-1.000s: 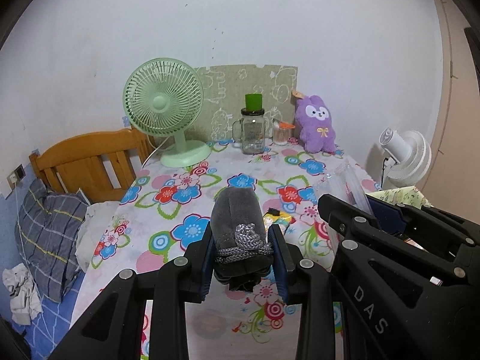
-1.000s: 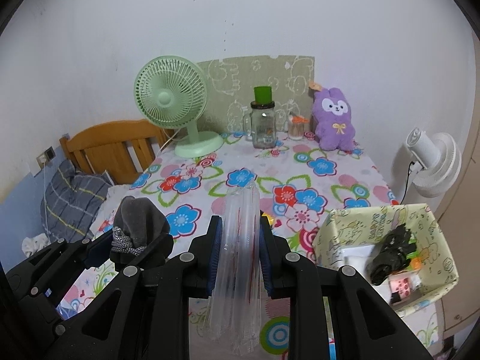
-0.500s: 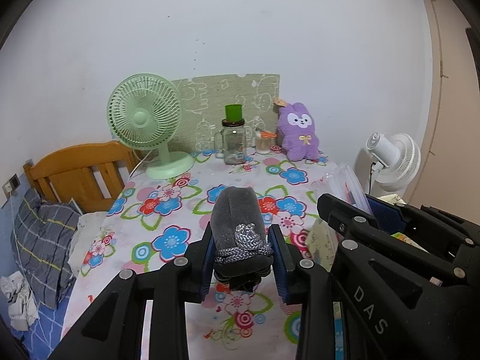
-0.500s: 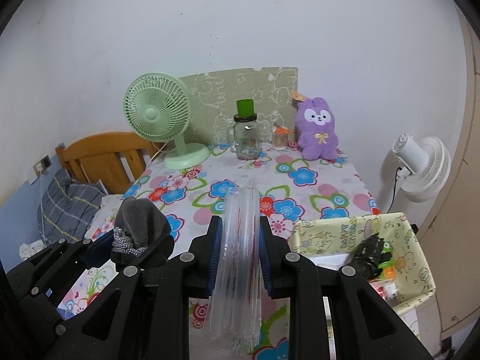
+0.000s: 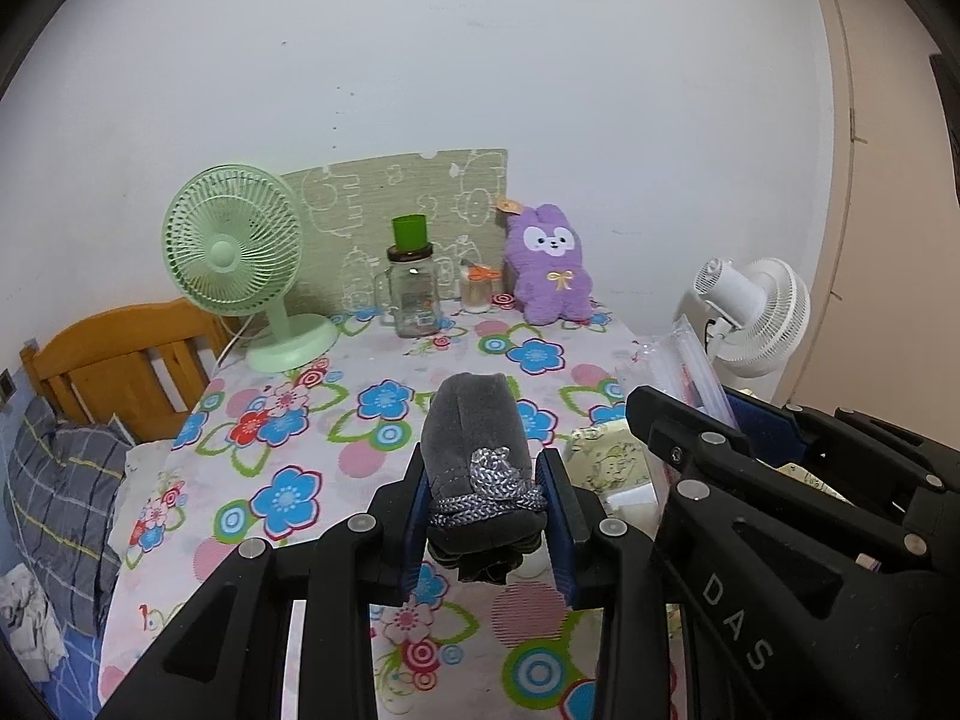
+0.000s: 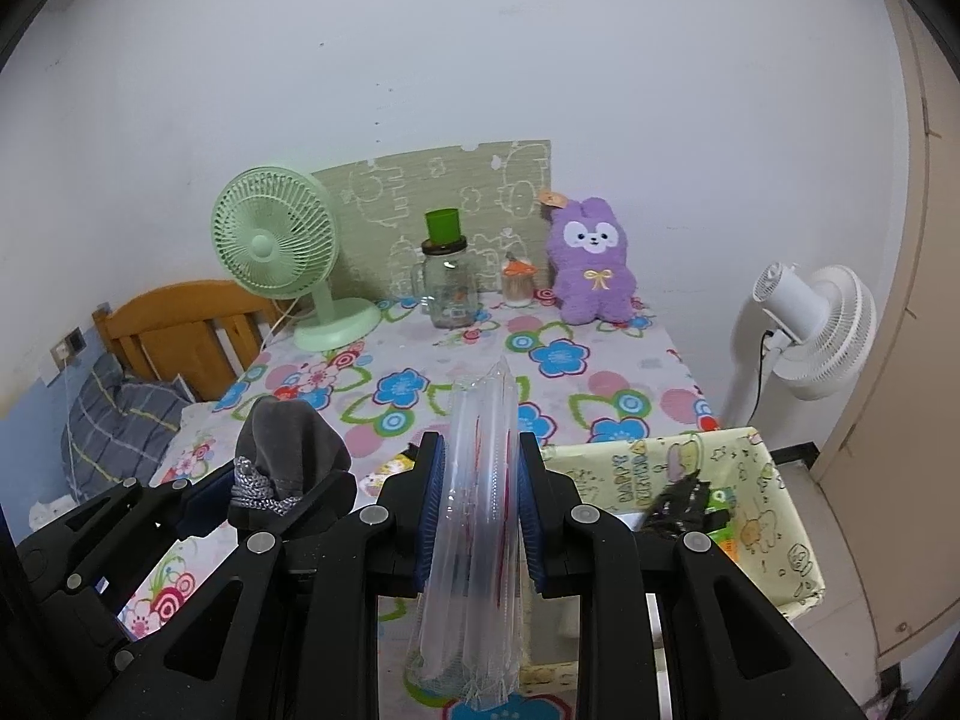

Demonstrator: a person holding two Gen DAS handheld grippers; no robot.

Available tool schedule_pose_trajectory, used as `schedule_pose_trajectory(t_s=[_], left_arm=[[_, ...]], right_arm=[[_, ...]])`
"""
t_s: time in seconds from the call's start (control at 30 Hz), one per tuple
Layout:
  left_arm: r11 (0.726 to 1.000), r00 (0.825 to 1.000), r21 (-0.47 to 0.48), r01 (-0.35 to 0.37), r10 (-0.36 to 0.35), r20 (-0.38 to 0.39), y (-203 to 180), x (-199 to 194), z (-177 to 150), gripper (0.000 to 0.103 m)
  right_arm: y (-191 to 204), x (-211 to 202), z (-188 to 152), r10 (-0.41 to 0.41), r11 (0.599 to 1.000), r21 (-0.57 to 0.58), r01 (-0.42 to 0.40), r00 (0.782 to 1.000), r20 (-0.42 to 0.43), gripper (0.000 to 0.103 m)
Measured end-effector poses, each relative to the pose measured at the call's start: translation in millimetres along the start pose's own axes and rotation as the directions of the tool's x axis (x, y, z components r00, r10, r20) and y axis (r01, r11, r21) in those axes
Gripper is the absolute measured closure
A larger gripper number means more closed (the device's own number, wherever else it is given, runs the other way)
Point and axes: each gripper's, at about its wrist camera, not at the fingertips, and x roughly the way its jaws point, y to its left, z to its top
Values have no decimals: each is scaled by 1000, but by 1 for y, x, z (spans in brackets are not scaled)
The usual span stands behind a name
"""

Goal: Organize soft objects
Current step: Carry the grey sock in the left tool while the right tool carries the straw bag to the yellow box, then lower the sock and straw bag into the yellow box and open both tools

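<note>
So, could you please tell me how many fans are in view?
2: a green desk fan on the table's back left, and a white fan standing off the table's right edge. Others may be out of view.

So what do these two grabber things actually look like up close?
Both are matte black plastic frames with triangular cut-outs and round silver screw heads. The left gripper and the right gripper each have blue ribbed pads lining the jaws. White letters "DAS" mark the right one's side. No cables or sleeves are visible.

L gripper point(image 5: 485, 516) & R gripper point(image 6: 477, 516) clamped, side-by-side.
</note>
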Motion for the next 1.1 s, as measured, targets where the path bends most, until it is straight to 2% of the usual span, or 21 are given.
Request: schedule_pose_trajectory(t_s=[0.7,1.1], left_arm=[[993,995,57,101,-99,-29,-53,21,4,69],[987,988,75,144,-139,-68,-77,37,2,69]], right_arm=[[-54,0,-8,-98,993,60,99,995,-20,76],[-83,8,-14,-120,988,95,125,991,-53,76]])
